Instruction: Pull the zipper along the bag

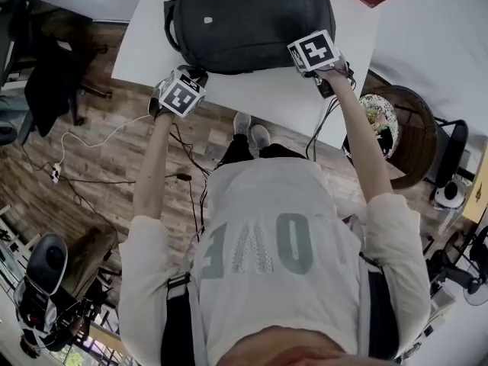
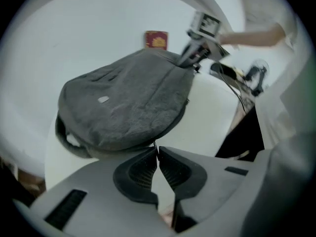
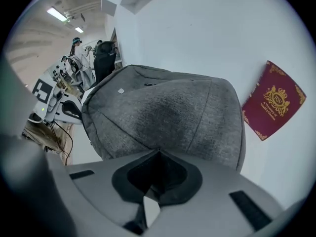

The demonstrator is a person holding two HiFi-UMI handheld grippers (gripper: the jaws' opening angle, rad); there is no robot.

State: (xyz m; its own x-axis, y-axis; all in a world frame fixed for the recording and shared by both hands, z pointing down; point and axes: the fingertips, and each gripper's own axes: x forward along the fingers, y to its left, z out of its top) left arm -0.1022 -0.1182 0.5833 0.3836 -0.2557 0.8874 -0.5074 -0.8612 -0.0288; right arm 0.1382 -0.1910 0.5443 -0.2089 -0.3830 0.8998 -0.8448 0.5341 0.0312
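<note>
Office-style lab workspace. A white table (image 1: 252, 101) lies under both grippers. Left of the left gripper (image 2: 158, 151) are wood-plank floor (image 1: 114, 155), loose cables (image 1: 91, 139), a power strip (image 1: 55, 174) and an office chair (image 1: 46, 264). Left of the right gripper (image 3: 157, 154) are ceiling strip lights (image 3: 58, 15) and people (image 3: 76, 51) at equipment benches.

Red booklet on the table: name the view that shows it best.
The right gripper view: the red booklet appears whole and large there, gold crest visible, lying beside the grey backpack. The head view cuts it off at the top edge; the left gripper view shows it small and blurred behind the backpack.
</note>
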